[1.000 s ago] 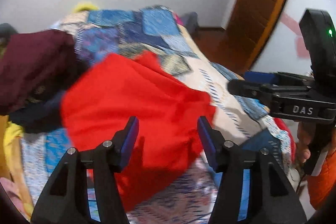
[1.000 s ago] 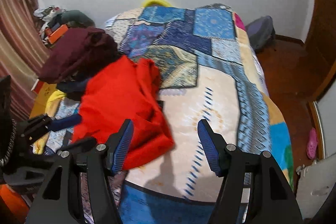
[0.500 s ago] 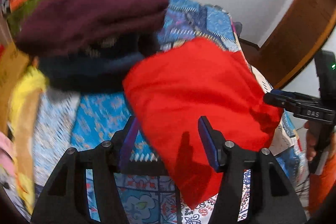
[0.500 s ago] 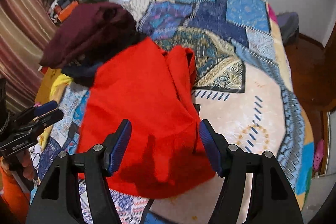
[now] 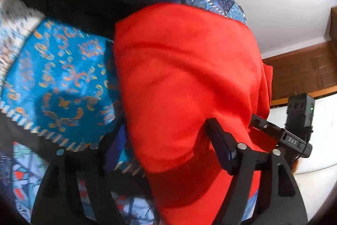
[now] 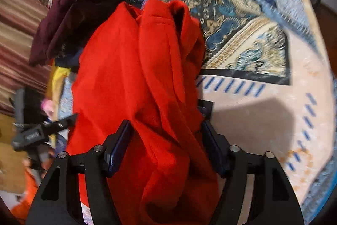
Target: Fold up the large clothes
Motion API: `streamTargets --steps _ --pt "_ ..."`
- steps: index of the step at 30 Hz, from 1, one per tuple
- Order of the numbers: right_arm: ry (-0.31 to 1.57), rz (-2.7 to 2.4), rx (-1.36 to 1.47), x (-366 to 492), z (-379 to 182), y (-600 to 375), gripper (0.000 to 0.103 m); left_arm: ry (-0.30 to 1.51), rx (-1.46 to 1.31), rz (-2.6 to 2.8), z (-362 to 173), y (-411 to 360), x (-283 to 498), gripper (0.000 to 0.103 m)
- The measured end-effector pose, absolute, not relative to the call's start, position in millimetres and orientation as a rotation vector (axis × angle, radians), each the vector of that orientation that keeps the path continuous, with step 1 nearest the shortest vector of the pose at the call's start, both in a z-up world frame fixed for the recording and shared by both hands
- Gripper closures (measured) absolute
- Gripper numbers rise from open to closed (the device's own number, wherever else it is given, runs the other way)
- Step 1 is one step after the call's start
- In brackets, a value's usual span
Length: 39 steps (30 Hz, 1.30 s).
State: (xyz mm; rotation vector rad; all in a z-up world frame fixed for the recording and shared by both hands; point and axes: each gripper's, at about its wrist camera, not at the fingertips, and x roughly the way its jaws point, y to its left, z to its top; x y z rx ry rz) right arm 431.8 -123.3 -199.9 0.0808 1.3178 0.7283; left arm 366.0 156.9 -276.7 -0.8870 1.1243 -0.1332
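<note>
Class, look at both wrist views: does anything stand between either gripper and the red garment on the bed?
Nothing visible does. The red garment already lies between the open jaws of the right gripper, and the left gripper straddles its edge.

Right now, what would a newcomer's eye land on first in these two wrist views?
The bright red garment fills the middle of both views, rumpled on the patterned bedspread. Both grippers straddle it with jaws open, the left gripper having just been opening, the right gripper over a bunched fold. Beyond it, toward the curtain side, sits a pile topped by a maroon garment.
</note>
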Motion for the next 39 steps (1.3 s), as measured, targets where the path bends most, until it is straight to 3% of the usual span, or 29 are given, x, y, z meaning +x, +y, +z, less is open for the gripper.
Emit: streamTargets --steps 4,7,9,11,15,19,28,33,39 --pt "1.323 0.745 0.107 433.7 -203.1 -119.2 0.037 1.112 -0.955 -0.141 -286.5 157.4 375.5 0.023" --pt "1.318 0.761 0.113 429.3 -204.5 -118.5 0.044 1.094 -0.948 -0.136 -286.0 155.2 379.4 0.024" --pt "1.332 0.775 0.14 427.3 -205.8 -121.7 0.063 1.087 -0.93 -0.144 -282.7 153.1 380.9 0.035" --pt "1.338 0.795 0.195 425.5 -204.4 -125.6 0.074 1.069 -0.889 -0.146 -269.5 149.0 371.1 0.048" --pt "1.298 0.785 0.194 411.6 -187.3 -131.6 0.081 1.037 -0.796 -0.153 -239.8 139.7 362.1 0.065" --pt "1.233 0.797 0.156 392.8 -154.6 -130.9 0.083 0.995 -0.704 -0.171 -200.8 128.7 352.9 0.072" --pt "1.049 0.842 0.152 369.6 -63.7 -118.1 0.083 0.789 -0.528 -0.201 -80.1 139.5 314.4 0.074" --pt "0.908 0.897 0.143 370.2 -4.3 -80.5 0.083 0.68 -0.481 -0.191 -13.4 182.0 318.9 0.074" --pt "0.801 0.962 0.136 395.9 34.6 -15.8 0.083 0.632 -0.508 -0.176 27.0 262.4 353.1 0.074"
